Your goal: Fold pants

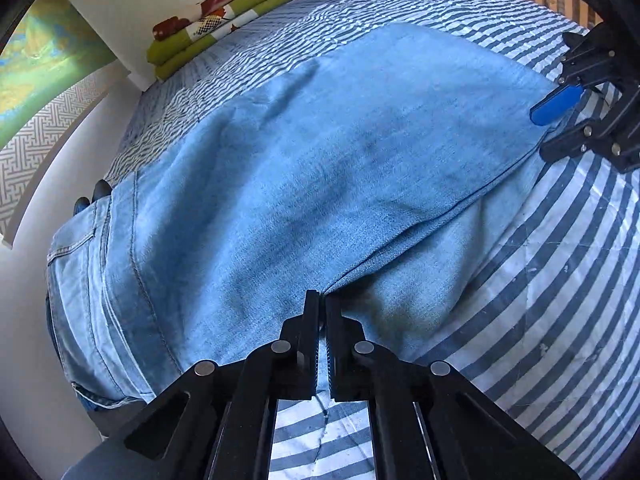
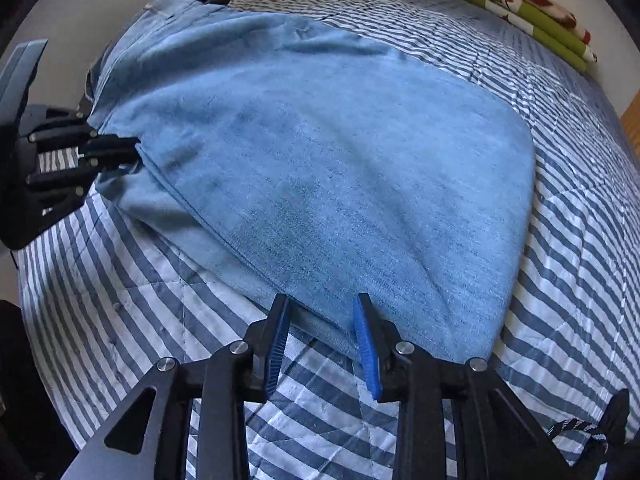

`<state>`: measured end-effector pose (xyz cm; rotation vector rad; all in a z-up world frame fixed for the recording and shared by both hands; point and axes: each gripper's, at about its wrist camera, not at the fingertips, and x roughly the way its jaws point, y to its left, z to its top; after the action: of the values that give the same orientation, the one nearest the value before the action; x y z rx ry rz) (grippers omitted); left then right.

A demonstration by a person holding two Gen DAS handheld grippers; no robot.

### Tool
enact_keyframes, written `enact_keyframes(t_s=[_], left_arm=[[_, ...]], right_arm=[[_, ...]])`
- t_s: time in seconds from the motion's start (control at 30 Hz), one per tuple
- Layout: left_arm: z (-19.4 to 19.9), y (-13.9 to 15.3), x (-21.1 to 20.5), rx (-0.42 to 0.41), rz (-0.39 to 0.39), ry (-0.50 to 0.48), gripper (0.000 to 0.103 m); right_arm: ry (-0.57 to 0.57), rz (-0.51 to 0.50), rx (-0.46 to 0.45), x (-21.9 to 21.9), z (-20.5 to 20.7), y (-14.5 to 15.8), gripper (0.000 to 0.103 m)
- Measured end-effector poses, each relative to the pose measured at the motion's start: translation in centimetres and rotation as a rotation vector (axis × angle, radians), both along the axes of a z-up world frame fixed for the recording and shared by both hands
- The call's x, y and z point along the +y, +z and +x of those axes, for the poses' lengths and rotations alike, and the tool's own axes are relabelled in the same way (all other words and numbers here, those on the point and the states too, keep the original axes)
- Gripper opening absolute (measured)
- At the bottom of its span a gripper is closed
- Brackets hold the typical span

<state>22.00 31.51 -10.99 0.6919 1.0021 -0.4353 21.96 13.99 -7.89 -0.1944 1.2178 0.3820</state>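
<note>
A bed covered by a blue-and-white striped quilt [image 2: 560, 240] carries the light-blue denim pants [image 2: 320, 160] spread flat across it, and near the wall at its far side lies what looks like a stack of folded green and floral bedding [image 1: 224, 20].

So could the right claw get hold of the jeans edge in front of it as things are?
Probably yes. The right claw is open, and the near edge of the jeans lies on the bedspread right at its tips, with nothing between. The left claw is off at the far side.
</note>
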Motion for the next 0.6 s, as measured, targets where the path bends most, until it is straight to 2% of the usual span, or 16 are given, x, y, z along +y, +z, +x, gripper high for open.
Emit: enact_keyframes(t_s=[0.07, 0.13, 0.2, 0.27, 0.33, 0.37, 0.43, 0.5, 0.6], left_arm=[[-0.4, 1.0, 0.1, 0.003, -0.012, -0.005, 0.002], [-1.2, 1.9, 0.3, -0.007, -0.038, -0.016, 0.002], [-1.9, 1.0, 0.5, 0.043, -0.051, -0.014, 0.002], [-2.5, -0.6, 0.7, 0.090, -0.006, -0.032, 0.005], [-2.5, -0.1, 1.4, 0.090, -0.045, -0.002, 0.008], [-2.3, 0.6, 2.0, 0.088, -0.082, 0.030, 0.012], [-1.6, 2.7, 3.4, 0.062, -0.190, 0.107, 0.047], [-0.6, 4.4, 4.7, 0.009, -0.259, 0.169, 0.051], [1.6, 5.4, 7.0, -0.057, -0.299, 0.263, 0.051]], right_arm=[[0.033, -0.020, 0.000, 0.2, -0.4, 0.2, 0.037], [0.043, -0.039, 0.037, -0.1, -0.4, -0.2, 0.037], [0.038, -0.035, 0.069, -0.5, -0.4, -0.6, 0.037], [0.041, -0.012, 0.093, -1.0, -0.1, -0.3, 0.037], [0.024, 0.071, 0.114, -1.7, 0.2, 0.8, 0.037], [0.011, 0.131, 0.116, -2.1, 0.5, 1.6, 0.037], [-0.029, 0.201, 0.074, -2.3, 1.3, 3.1, 0.037], [-0.076, 0.245, 0.032, -1.9, 2.5, 3.7, 0.037], [-0.147, 0.291, 0.008, 0.1, 4.6, 3.1, 0.037]])
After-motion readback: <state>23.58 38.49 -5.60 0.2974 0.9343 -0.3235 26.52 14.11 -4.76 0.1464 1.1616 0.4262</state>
